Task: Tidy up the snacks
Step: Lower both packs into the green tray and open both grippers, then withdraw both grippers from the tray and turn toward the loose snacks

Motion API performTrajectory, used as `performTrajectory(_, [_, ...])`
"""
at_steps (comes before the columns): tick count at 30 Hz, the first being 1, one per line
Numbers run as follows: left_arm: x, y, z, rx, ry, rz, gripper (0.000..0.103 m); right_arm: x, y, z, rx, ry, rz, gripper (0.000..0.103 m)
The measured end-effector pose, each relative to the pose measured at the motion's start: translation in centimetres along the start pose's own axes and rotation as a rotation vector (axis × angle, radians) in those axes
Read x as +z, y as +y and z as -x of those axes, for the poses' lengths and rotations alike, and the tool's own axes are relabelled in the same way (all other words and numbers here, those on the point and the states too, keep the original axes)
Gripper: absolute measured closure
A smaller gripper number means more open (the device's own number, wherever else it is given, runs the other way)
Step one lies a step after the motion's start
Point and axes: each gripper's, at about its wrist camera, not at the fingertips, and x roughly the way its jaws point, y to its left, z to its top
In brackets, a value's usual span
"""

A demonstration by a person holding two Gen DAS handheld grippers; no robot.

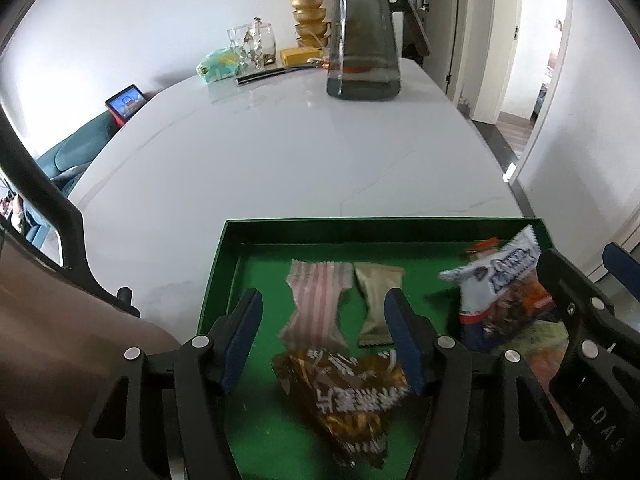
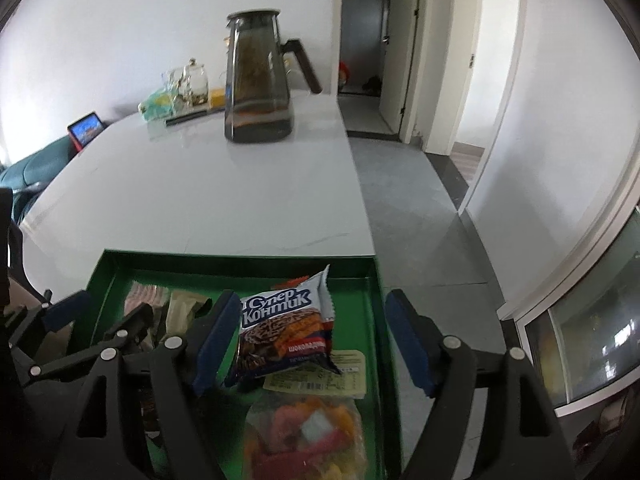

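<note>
A green tray (image 1: pixel 224 264) (image 2: pixel 376 312) sits at the near edge of the white table. In it lie a striped pink wrapper (image 1: pixel 316 300), a beige packet (image 1: pixel 376 300), a brown chip bag (image 1: pixel 344 388), a blue-white biscuit pack (image 1: pixel 496 292) (image 2: pixel 284 328) and a clear bag of colourful candy (image 2: pixel 308 436). My left gripper (image 1: pixel 326 340) is open above the brown bag and the wrappers. My right gripper (image 2: pixel 308 340) is open, with the biscuit pack between its fingers, apparently loose; it also shows in the left wrist view (image 1: pixel 592 280).
A dark glass pitcher (image 1: pixel 362 36) (image 2: pixel 258 80) stands at the table's far side. Behind it are glass jars (image 1: pixel 254 42), gold bowls (image 1: pixel 310 20), a green pouch (image 1: pixel 218 64) and a pen (image 1: pixel 264 74). The table edge (image 2: pixel 360 184) drops to the floor on the right.
</note>
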Motion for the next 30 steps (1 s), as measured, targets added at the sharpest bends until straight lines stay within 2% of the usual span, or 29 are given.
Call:
performTrajectory(6, [-1.2, -1.0, 3.2, -0.082, -0.033, -0.037, 0.046, -0.7, -1.5, 3.6, -0.045, -0.042, -0.050, 0.008])
performTrajectory(10, [-3.2, -2.0, 6.2, -0.157, -0.049, -0.122, 0.045, -1.5, -2.9, 7.3, -0.080, -0.088, -0.095, 0.008])
performTrajectory(15, [-5.8, -1.8, 9.8, -0.259, -0.062, -0.214, 0.045, -3.2, -3.1, 12.5, -0.136, -0.142, -0.086, 0.008])
performTrajectory(18, [-7.5, -0.7, 12.1, -0.315, -0.072, -0.263, 0.044, -4.7, -2.6, 15.5, -0.165, -0.167, -0.081, 0.007])
performTrajectory(20, [-9.0, 0.6, 13.8, -0.354, -0.084, -0.306, 0.039, -6.1, -1.9, 17.6, -0.167, -0.177, -0.078, 0.000])
performTrajectory(23, [-11.1, 2.6, 15.7, -0.398, -0.095, -0.358, 0.037, -8.1, -0.3, 19.9, -0.171, -0.187, -0.069, 0.000])
performTrajectory(30, [-14.3, 10.6, 18.1, -0.472, -0.093, -0.422, 0.037, -13.0, 5.9, 24.4, -0.189, -0.145, -0.069, 0.000])
